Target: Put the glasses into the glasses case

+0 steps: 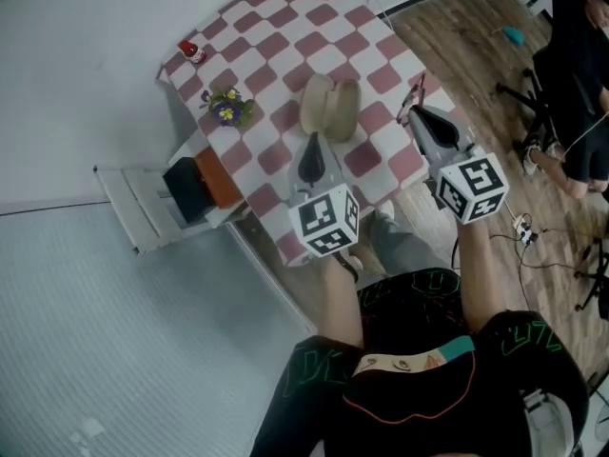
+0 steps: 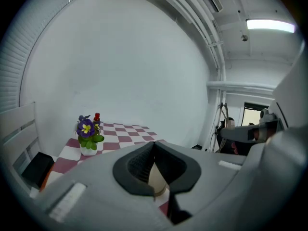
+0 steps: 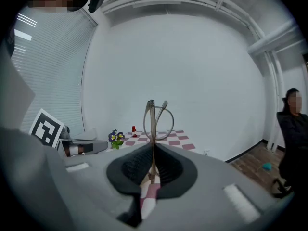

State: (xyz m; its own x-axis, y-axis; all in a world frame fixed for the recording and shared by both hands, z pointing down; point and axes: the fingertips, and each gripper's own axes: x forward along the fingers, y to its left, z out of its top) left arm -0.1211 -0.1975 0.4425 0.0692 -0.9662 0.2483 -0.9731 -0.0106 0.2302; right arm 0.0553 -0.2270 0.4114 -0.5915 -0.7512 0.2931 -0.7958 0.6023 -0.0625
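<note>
2 grippers are hovering over a red-and-white checked tabletop [image 1: 276, 46] as a person is working to put away a pair of glasses. The right gripper [image 1: 416, 112], right of centre in the head view, is pinching the thin-rimmed glasses [image 1: 414, 93] by a slim part of the frame. In the right gripper view, the glasses [image 3: 152, 119] are standing upright and edge-on out of the pressed jaws, held in the air above the cloth. The beige glasses case [image 1: 330, 108] is lying open at upper centre of the head view, apart from the glasses and to their left.

The left gripper [image 1: 312, 139] is sitting just below the case, its jaws pressed together on nothing, with the case [image 2: 155, 177] showing beyond them. A small pot of purple flowers [image 1: 226, 109] and a red bottle [image 1: 190, 50] are standing toward the upper left.

Judging from this, the narrow grip is the weak point: the frame could be swivelling or slipping as it is being lowered. With nothing steadying the case, a nudge could be sliding it across the cloth or tipping its lid shut.
</note>
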